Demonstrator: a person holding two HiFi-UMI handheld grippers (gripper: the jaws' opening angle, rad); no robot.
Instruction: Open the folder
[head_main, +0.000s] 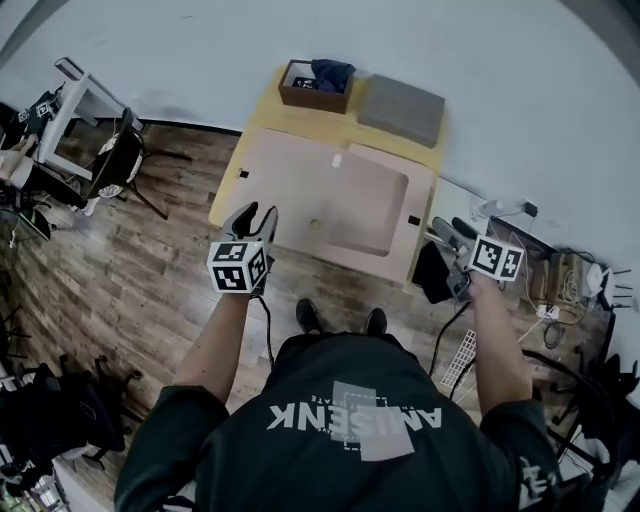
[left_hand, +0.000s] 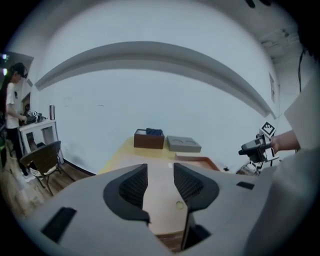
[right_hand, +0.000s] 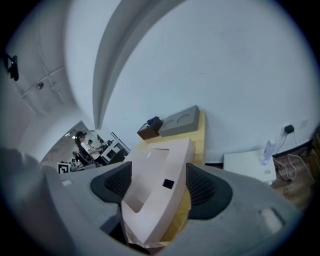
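Observation:
A pale pink folder (head_main: 330, 200) lies flat and closed on the yellow table (head_main: 262, 112), with a small black tab on each side edge. My left gripper (head_main: 254, 222) hovers over the folder's near left corner. Its jaws are open and nothing is between them; in the left gripper view (left_hand: 160, 187) the folder (left_hand: 161, 202) shows well below the fingers. My right gripper (head_main: 452, 235) hangs just off the folder's near right corner, jaws wide apart. In the right gripper view (right_hand: 160, 187) the folder (right_hand: 155, 175) shows between the pads, beyond them and not gripped.
At the table's far end stand a brown box (head_main: 315, 87) holding blue cloth and a grey moulded tray (head_main: 401, 108). A chair (head_main: 115, 165) and a white desk (head_main: 75, 110) are to the left. Cables, a power strip (head_main: 560, 290) and a keyboard (head_main: 460, 360) lie on the floor at right.

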